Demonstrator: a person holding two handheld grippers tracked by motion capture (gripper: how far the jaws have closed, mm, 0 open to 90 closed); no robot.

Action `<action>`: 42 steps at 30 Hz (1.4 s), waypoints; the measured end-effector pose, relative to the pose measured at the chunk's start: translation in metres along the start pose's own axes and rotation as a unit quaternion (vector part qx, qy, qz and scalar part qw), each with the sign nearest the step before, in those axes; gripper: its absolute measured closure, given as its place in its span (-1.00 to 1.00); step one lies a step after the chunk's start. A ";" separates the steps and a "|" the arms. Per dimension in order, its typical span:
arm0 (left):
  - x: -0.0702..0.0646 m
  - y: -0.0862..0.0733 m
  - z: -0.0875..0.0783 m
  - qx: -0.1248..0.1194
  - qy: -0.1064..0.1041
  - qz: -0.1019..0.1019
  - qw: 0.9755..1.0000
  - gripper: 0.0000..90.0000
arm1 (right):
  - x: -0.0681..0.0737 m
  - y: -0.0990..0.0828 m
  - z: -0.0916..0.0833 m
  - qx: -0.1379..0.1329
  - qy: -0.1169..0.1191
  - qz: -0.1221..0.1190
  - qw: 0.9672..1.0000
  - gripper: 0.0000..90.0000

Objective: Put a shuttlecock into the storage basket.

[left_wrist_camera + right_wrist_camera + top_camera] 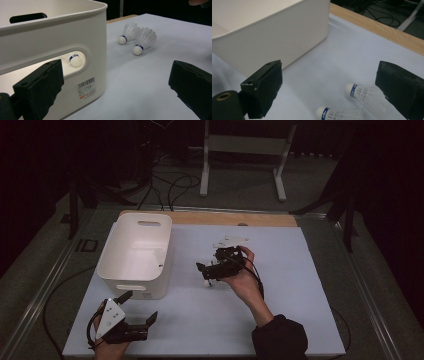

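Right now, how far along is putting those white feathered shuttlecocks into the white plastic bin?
One shuttlecock already lies inside the white plastic bin, visible through its handle slot. The open right gripper hovers over two white feathered shuttlecocks left on the table. The left gripper waits open.

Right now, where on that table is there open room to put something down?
The mat is bare right of the right gripper, and along the near edge between both forearms. It's crowded between the white bin and that gripper, where two shuttlecocks lie. The left gripper sits by the bin's near corner.

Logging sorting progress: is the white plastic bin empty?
Not empty: one white shuttlecock shows through the handle slot of the white plastic bin.
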State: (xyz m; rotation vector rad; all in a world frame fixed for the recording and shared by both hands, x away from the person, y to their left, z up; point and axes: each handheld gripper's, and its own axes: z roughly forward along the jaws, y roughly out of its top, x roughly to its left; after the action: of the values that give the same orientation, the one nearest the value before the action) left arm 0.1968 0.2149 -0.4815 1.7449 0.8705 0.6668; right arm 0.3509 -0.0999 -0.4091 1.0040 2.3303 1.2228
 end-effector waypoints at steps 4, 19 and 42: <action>0.000 0.000 0.000 0.002 -0.001 0.002 1.000 -0.99 | -0.001 -0.005 0.001 0.006 -0.001 0.001 1.000 -0.84; 0.000 0.000 0.000 0.001 0.000 0.001 1.000 -0.99 | -0.006 -0.026 0.009 0.036 -0.003 0.020 0.999 -0.84; 0.000 0.000 0.000 0.001 -0.001 0.001 1.000 -0.99 | -0.012 -0.046 0.019 0.086 -0.011 0.031 0.996 -0.84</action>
State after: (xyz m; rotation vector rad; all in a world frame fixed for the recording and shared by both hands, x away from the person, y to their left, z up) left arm 0.1968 0.2150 -0.4814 1.7484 0.8687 0.6668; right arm 0.3499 -0.1146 -0.4581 1.1470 2.4377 1.0414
